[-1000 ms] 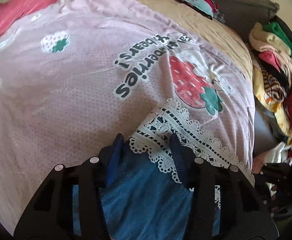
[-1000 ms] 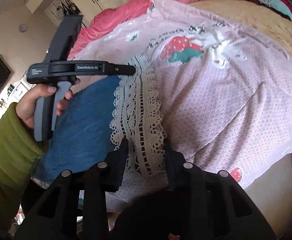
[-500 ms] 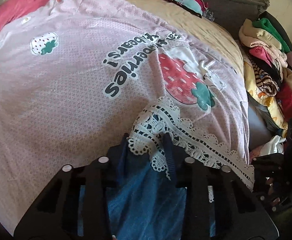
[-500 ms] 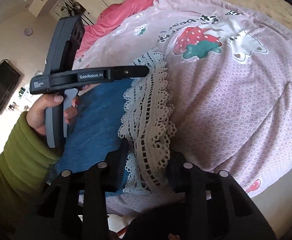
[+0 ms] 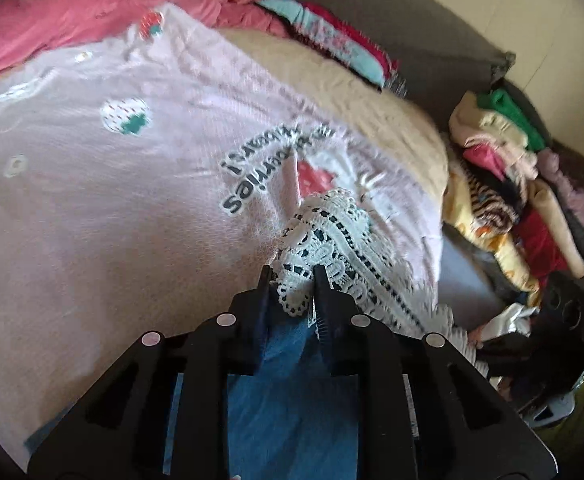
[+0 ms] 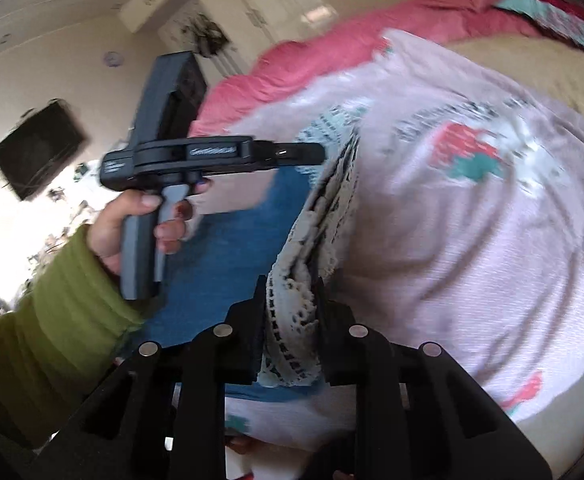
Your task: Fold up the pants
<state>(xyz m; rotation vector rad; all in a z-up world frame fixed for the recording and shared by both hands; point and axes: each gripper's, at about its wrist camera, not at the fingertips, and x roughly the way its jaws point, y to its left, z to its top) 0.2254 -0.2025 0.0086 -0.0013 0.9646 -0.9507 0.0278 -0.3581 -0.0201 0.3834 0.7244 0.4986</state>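
Note:
Blue denim pants [image 5: 292, 392] with a white lace hem [image 5: 332, 236] lie on a pink strawberry blanket [image 5: 112, 208]. My left gripper [image 5: 292, 280] is shut on one corner of the lace hem and lifts it. My right gripper [image 6: 290, 292] is shut on the other corner of the lace hem [image 6: 292, 304]. In the right wrist view the left gripper [image 6: 316, 154] shows from the side, held by a hand in a green sleeve, with the blue denim [image 6: 228, 256] hanging below it.
A pile of mixed clothes [image 5: 512, 184] sits to the right of the bed. A red duvet [image 5: 92, 4] lies at the bed's far side. A black basket [image 5: 572, 320] stands by the bed. A wall television [image 6: 36, 148] hangs at the left.
Both grippers have closed on the lace hem and raised it off the blanket. The hem now bunches between the two grippers, and both views are blurred by motion.

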